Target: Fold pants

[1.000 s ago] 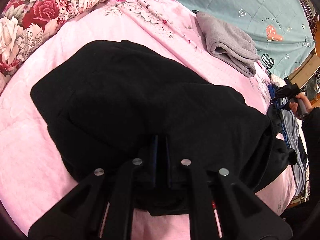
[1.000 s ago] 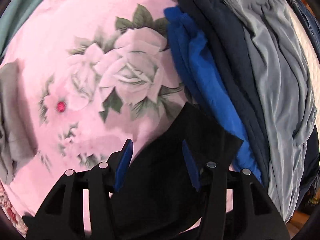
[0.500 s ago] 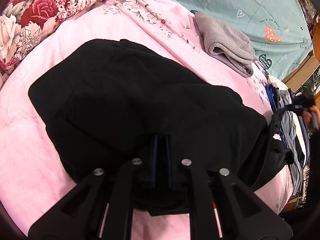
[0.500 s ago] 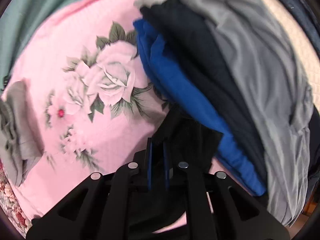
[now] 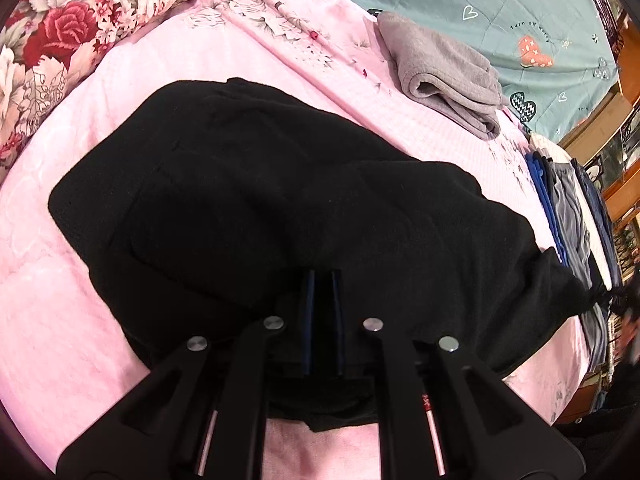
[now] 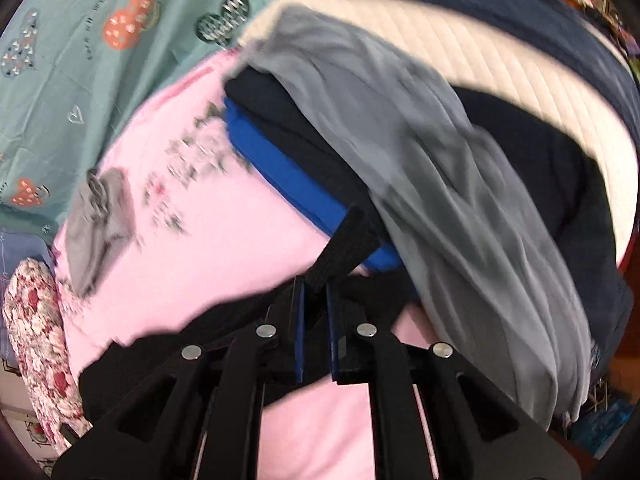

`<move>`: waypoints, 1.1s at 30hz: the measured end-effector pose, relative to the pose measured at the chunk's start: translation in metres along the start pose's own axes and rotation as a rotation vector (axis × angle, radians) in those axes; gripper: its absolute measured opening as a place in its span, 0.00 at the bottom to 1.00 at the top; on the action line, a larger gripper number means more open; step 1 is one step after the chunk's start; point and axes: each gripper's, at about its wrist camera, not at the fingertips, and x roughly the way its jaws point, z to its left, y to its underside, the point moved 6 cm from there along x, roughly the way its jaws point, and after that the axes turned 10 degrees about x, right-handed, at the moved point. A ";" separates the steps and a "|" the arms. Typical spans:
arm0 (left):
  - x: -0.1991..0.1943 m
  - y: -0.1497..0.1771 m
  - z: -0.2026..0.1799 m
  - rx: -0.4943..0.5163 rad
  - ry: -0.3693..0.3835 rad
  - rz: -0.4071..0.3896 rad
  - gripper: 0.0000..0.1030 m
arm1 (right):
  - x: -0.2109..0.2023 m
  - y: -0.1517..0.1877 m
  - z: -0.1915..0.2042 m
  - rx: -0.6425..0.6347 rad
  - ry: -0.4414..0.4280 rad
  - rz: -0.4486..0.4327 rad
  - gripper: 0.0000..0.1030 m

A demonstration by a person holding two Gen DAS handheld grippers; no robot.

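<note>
Black pants lie spread across the pink bedspread in the left wrist view. My left gripper is shut on the pants' near edge, blue pads pressed together over the black cloth. In the right wrist view, which is blurred, my right gripper is shut on a black end of the pants; the strip of cloth sticks up past the pads and the rest trails off to the left below the fingers. At the far right edge of the left wrist view the pants' end is pulled out toward a blurred hand.
A folded grey garment lies at the back on the pink spread. A pile of blue, dark and grey clothes sits at the right, over a white mattress edge. A floral pillow is at the back left, a teal sheet behind.
My right gripper has shut on the pants' end and swung away, lifting it; its view now shows the clothes pile and teal sheet. The left gripper has held still.
</note>
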 end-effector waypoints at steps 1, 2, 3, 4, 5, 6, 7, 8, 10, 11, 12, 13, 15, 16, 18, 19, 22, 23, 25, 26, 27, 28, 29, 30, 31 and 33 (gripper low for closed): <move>0.001 0.000 0.001 -0.006 0.006 0.000 0.09 | 0.016 0.010 -0.016 0.005 0.015 0.032 0.09; 0.001 0.000 0.001 -0.009 0.008 0.000 0.09 | 0.028 0.017 -0.025 0.002 0.023 0.052 0.09; 0.001 -0.001 0.002 -0.013 0.010 -0.001 0.09 | 0.037 0.022 -0.031 -0.007 0.023 0.067 0.09; 0.001 0.000 0.002 -0.014 0.010 -0.002 0.09 | 0.043 0.027 -0.034 -0.029 0.014 0.080 0.10; 0.001 0.000 0.001 -0.016 0.008 -0.004 0.09 | 0.042 0.028 -0.035 -0.046 0.008 0.076 0.11; 0.001 0.000 0.001 -0.018 0.007 -0.005 0.09 | 0.038 0.028 -0.034 -0.059 0.004 0.068 0.17; 0.001 0.000 0.002 -0.020 0.005 -0.007 0.09 | 0.031 0.025 -0.033 -0.068 -0.004 0.053 0.28; 0.001 0.000 0.002 -0.021 0.005 -0.008 0.09 | 0.023 0.020 -0.033 -0.065 -0.022 0.027 0.33; 0.001 0.000 0.002 -0.026 0.005 -0.009 0.09 | 0.018 0.011 -0.040 -0.042 -0.033 0.003 0.35; 0.001 0.001 0.002 -0.028 0.005 -0.009 0.09 | 0.019 0.006 -0.042 -0.027 -0.037 0.000 0.35; 0.001 0.001 0.002 -0.030 0.005 -0.010 0.09 | 0.020 0.002 -0.046 -0.019 -0.037 0.004 0.35; 0.001 0.001 0.002 -0.031 0.005 -0.010 0.09 | 0.025 0.000 -0.048 -0.015 -0.032 0.020 0.35; 0.001 0.001 0.003 -0.035 0.004 -0.011 0.09 | 0.036 -0.001 -0.048 -0.010 -0.056 0.070 0.35; 0.001 0.001 0.003 -0.038 0.003 -0.012 0.09 | 0.043 0.001 -0.048 -0.001 -0.078 0.104 0.35; 0.001 0.001 0.003 -0.040 0.001 -0.012 0.09 | 0.051 0.003 -0.051 -0.006 -0.066 0.134 0.35; 0.002 0.001 0.003 -0.040 0.000 -0.012 0.09 | 0.057 0.005 -0.052 -0.003 -0.059 0.146 0.35; 0.002 0.001 0.003 -0.042 0.000 -0.011 0.09 | 0.071 0.007 -0.050 -0.008 -0.067 0.169 0.43; 0.001 0.001 0.004 -0.042 0.002 -0.011 0.09 | 0.073 0.007 -0.046 -0.031 -0.066 0.152 0.45; 0.001 0.001 0.004 -0.049 0.006 -0.012 0.09 | 0.073 0.008 -0.037 -0.078 -0.064 0.120 0.37; 0.001 0.001 0.005 -0.051 0.007 -0.013 0.09 | 0.072 0.010 -0.028 -0.097 -0.090 0.125 0.17; 0.001 0.002 0.004 -0.052 0.007 -0.013 0.09 | 0.068 0.008 -0.024 -0.124 -0.057 0.086 0.17; 0.001 0.002 0.004 -0.054 0.006 -0.014 0.09 | 0.056 0.003 -0.013 -0.187 -0.008 0.004 0.17; 0.001 0.002 0.004 -0.054 0.005 -0.015 0.09 | 0.046 0.000 -0.004 -0.224 0.006 -0.042 0.17; 0.001 0.002 0.004 -0.054 0.004 -0.016 0.09 | 0.034 -0.007 0.003 -0.249 0.028 -0.088 0.17; 0.001 0.002 0.004 -0.055 0.004 -0.017 0.09 | 0.029 -0.011 0.004 -0.249 0.041 -0.099 0.17; 0.000 0.003 0.004 -0.057 0.005 -0.019 0.09 | 0.032 -0.016 0.003 -0.243 0.067 -0.097 0.16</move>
